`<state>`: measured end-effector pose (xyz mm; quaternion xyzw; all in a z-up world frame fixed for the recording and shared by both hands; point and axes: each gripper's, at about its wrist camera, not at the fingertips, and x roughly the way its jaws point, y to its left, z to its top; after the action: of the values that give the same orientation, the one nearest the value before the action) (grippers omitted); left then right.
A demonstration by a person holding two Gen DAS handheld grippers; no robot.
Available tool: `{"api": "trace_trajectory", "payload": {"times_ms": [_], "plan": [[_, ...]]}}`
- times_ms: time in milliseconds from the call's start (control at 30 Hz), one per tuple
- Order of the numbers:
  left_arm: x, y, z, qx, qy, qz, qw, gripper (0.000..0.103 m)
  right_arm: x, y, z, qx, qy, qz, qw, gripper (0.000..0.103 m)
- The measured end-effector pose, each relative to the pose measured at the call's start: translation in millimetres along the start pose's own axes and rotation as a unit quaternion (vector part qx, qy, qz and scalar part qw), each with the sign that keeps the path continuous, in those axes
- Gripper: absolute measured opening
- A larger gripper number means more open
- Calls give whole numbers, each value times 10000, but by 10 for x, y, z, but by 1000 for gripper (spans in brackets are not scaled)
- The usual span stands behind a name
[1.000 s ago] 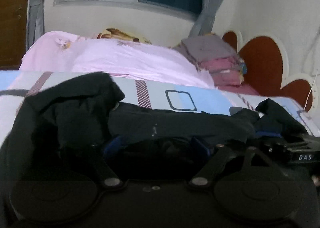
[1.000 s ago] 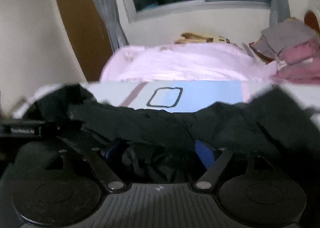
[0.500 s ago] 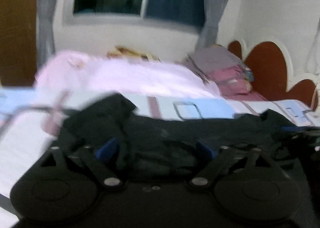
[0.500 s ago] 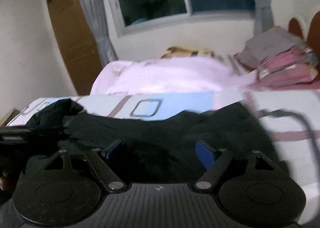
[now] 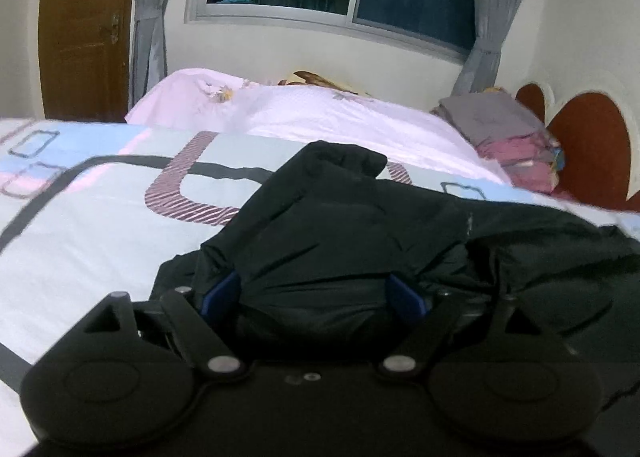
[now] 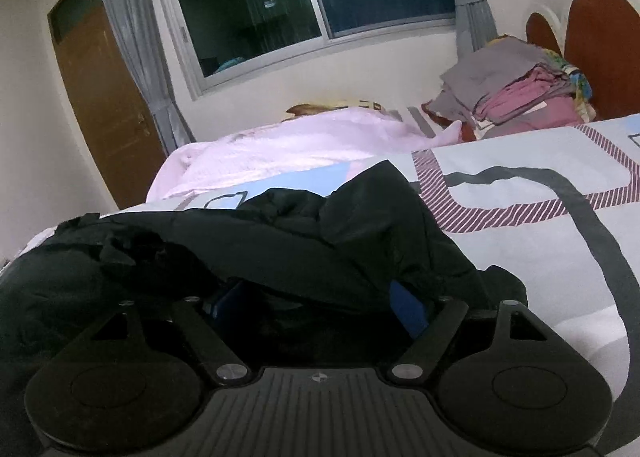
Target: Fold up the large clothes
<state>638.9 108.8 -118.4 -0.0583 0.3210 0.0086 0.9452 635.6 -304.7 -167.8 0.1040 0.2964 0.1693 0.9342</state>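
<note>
— Garment first: where does it lie?

— Black garment (image 5: 360,225) sits bunched on the bed (image 5: 100,241), on a sheet printed with grey lines, striped maroon bands and pale blue patches. It is heaped in loose folds, and from the left wrist view it spreads off to the right.

— And the left gripper (image 5: 316,293)?

— Its blue fingertips (image 5: 222,293) stand wide apart, with a mound of the black cloth filling the space between them. The cloth lies against the fingers, but nothing is pinched.

— The right gripper (image 6: 320,309)?

— Much the same. One blue pad (image 6: 406,307) shows clearly on the right side; the other is mostly in shadow under the cloth. The jaws are spread, and the garment (image 6: 300,233) drapes over and in front of them, reaching away to the left edge of that view.

— What else is around?

— A pink blanket (image 5: 320,117) lies across the bed further back, and near the red headboard (image 6: 596,45) there is a stack of folded clothes (image 6: 516,89), grey on top, pink below. Behind, a dark window (image 6: 300,5) with grey curtains (image 5: 150,17), and a brown door (image 5: 82,29) to the left.
</note>
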Motion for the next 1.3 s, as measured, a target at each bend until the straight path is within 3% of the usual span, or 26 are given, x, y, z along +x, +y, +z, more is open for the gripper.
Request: {"api": "trace_trajectory", "payload": {"times_ms": [67,100,167,267,333,433,467,533,767,933,1033,1167,1300], "plan": [[-135,-109,66,131,89,301,9994,78,-95,152,116,-205,232,-261,9992,78],[-257,-171,99,80,27,352,9993,78,-237,216,125,-171,137,-297,9993,78],[-632,-293,109,-69,-425,-72,9990,85,-529,396,190,-144,-150,-82,9998,78],[-901,-664,53,26,-576,-457,9973,84,-761,846,208,-368,-320,542,9973,78],[-939,-990,-21,401,-579,-665,9953,87,-716,1175,148,-706,-185,828,9939,78],[-673,-1270,-192,784,-167,-518,9954,84,-395,1399,-26,-1108,243,644,9915,78],[-612,-1279,-260,837,-182,-362,9957,87,-297,1360,-97,-1019,332,587,9925,78],[-540,-1172,-323,579,-205,-508,9968,90,-216,1300,-196,-932,272,607,9934,78],[-397,-1236,-537,540,-415,-325,9971,95,-106,1089,-460,-532,-232,758,9954,78],[-396,-1266,-474,630,-217,-245,9975,96,-161,1154,-384,-699,40,629,9956,78],[-535,-1210,-376,743,-67,-263,9969,97,-432,1088,-292,-671,20,576,9961,78],[-768,-1025,-368,902,-191,-119,9957,99,-836,709,-238,-422,-115,233,9988,78],[-739,-877,-433,755,-151,-176,9969,103,-809,446,-327,-377,278,-283,9985,78]]}}
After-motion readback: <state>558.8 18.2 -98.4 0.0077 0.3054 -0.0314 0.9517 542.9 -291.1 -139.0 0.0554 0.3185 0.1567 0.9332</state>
